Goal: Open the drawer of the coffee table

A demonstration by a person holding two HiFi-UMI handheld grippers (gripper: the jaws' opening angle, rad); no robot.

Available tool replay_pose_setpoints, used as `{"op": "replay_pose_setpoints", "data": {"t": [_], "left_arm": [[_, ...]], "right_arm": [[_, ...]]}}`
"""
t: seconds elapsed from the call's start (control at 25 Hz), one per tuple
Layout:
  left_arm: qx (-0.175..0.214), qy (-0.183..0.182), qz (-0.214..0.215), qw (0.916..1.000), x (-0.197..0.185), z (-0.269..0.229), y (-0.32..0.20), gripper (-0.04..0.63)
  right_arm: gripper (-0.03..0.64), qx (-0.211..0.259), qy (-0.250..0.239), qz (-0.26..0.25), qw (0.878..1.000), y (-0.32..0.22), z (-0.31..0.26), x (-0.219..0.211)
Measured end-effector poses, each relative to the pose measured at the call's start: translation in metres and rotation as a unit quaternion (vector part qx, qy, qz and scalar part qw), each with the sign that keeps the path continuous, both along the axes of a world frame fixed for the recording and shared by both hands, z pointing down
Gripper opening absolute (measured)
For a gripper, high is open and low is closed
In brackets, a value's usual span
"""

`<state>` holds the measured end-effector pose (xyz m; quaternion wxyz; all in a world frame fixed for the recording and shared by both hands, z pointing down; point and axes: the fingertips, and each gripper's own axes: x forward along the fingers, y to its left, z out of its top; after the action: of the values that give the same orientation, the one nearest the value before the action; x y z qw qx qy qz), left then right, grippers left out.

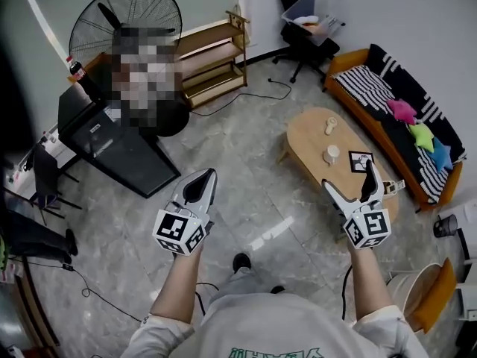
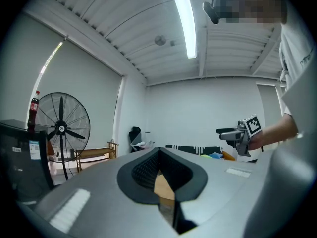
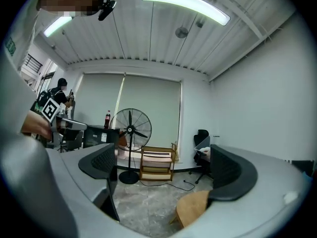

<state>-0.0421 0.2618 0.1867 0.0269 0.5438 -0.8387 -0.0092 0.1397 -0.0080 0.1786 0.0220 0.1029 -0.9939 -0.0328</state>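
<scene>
I am standing on a grey marbled floor. Far left, a big black pedestal fan is standing beside a low wooden shelf. A black office chair is sitting in the far corner, and a striped orange sofa is lining the right wall. Long ceiling lights are glowing above white walls.
</scene>
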Motion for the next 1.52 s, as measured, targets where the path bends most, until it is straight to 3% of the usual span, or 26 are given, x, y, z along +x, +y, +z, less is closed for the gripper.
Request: {"op": "replay_pose_setpoints", "data": {"t": [0.16,0.44,0.88,1.24,1.52], "left_arm": [[0.005,0.002,0.004,1.0000,-0.050,0.001,0.000,0.000],[0.001,0.006,0.018,0.9998,-0.101,0.002,-0.025,-0.001],[-0.020,-0.023,0.036,0.9989,-0.182,-0.008,-0.122,0.000],[-0.025,-0.024,0.079,0.9963,-0.210,-0.009,-0.226,0.000],[-0.026,-0.013,0.151,0.9882,-0.239,0.016,-0.293,-0.001]], "right_arm": [[0.589,0.000,0.003,0.004,1.000,0.005,-0.001,-0.041],[0.589,-0.001,0.013,0.012,1.000,-0.012,0.009,-0.081],[0.589,-0.020,-0.010,0.034,0.999,-0.105,0.025,-0.144],[0.589,-0.034,-0.010,0.061,0.998,-0.173,0.030,-0.159],[0.589,-0.035,0.008,0.124,0.992,-0.186,0.048,-0.153]]}}
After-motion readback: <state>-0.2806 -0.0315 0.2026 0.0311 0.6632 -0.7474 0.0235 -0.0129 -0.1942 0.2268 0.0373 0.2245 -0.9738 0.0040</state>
